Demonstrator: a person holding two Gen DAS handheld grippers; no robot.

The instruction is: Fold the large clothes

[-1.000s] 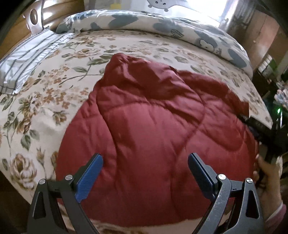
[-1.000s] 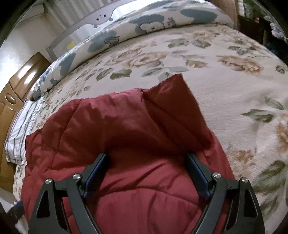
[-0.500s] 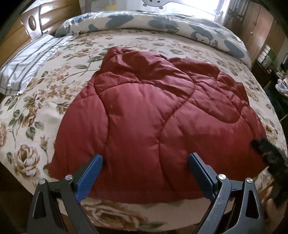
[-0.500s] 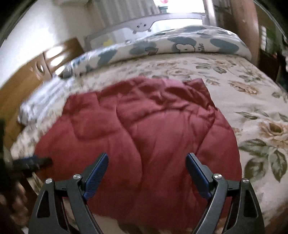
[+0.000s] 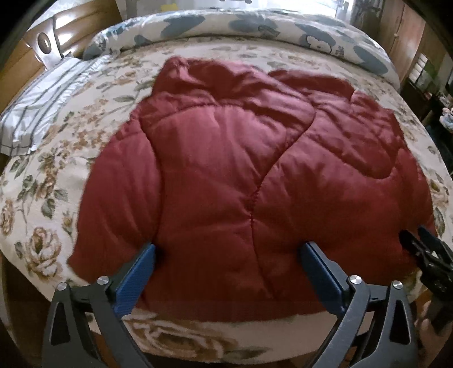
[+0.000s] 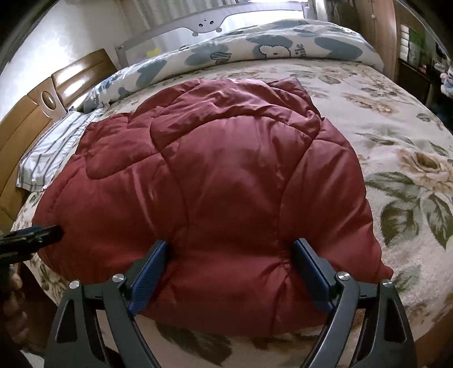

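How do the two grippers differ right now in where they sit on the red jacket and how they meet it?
The left gripper hangs over the near hem of the red quilted jacket, toward its left half; the right gripper is at the jacket's right end. The left gripper's jaws have just been opening and stand wide with flat fabric between them; the right gripper's pads sit against a puffed bulge. Both are open, angled down at the floral bedspread.

Your light enters from the window [image 6: 254,11] behind the bed's far side and burns it out to white in both views. It leaves glare on the wooden headboard [image 5: 45,42] and a sheen on the red quilted coat [image 5: 240,158]. Near foregrounds stay dim. Your fisheye lenses bow the bed [image 6: 396,119] and blacken the corners. Slight softness blurs the fabric edges.
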